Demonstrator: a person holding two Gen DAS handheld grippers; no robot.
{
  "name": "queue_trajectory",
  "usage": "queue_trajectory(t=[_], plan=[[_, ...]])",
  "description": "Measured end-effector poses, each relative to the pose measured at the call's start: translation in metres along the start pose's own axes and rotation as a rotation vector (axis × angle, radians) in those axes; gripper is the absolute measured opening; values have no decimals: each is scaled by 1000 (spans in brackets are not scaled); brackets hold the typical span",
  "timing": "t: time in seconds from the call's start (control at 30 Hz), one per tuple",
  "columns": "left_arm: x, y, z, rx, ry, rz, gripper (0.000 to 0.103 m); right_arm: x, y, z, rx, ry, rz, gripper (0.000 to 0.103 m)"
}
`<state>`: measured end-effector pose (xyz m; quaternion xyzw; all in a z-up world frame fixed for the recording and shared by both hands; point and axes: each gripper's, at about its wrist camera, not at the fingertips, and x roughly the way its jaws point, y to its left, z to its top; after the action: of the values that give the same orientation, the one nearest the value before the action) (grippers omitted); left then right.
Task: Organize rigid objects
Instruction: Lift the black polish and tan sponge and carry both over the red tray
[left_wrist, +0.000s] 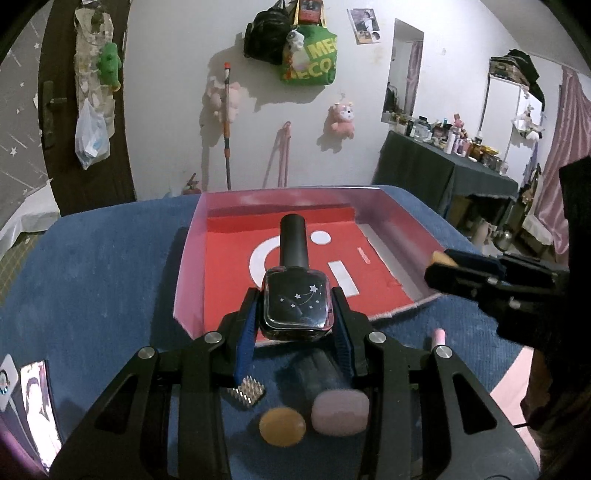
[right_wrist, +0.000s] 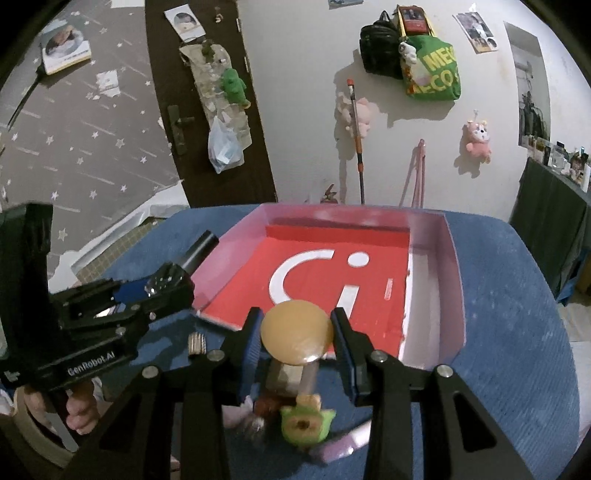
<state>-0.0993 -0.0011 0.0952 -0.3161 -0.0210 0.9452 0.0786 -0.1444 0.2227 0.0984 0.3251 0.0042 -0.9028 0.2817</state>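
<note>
Holding a dark square bottle (left_wrist: 296, 304) with a black cap, the left gripper (left_wrist: 295, 306) sits in the lower middle of the left wrist view, its fingers (left_wrist: 246, 325) clamped on the two sides of the glass body. The bottle stands above the near edge of the red tray (left_wrist: 229, 280), which lies on the blue surface (left_wrist: 103, 266). In the right wrist view, the right gripper (right_wrist: 295, 332) grips a round tan disc (right_wrist: 295, 332) between its fingers (right_wrist: 251, 339) — the disc hangs just over the near rim of the same tray (right_wrist: 452, 295). Below the left gripper, at the bottom of its frame, lie a small metal heatsink (left_wrist: 248, 392), a tan round piece (left_wrist: 282, 425) and a pink block (left_wrist: 340, 411). A green toy (right_wrist: 304, 424) shows blurred under the right gripper.
</note>
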Motion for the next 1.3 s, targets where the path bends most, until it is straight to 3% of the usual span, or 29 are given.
queue_trajectory(t=[0.37, 0.7, 1.3], plan=[[40, 13, 33, -7, 30, 22, 35, 41, -23, 38, 7, 50, -28, 40], [110, 23, 49, -23, 142, 5, 35, 111, -56, 52, 51, 150, -59, 40], [178, 43, 33, -95, 352, 3, 35, 178, -87, 44, 80, 319, -156, 40]])
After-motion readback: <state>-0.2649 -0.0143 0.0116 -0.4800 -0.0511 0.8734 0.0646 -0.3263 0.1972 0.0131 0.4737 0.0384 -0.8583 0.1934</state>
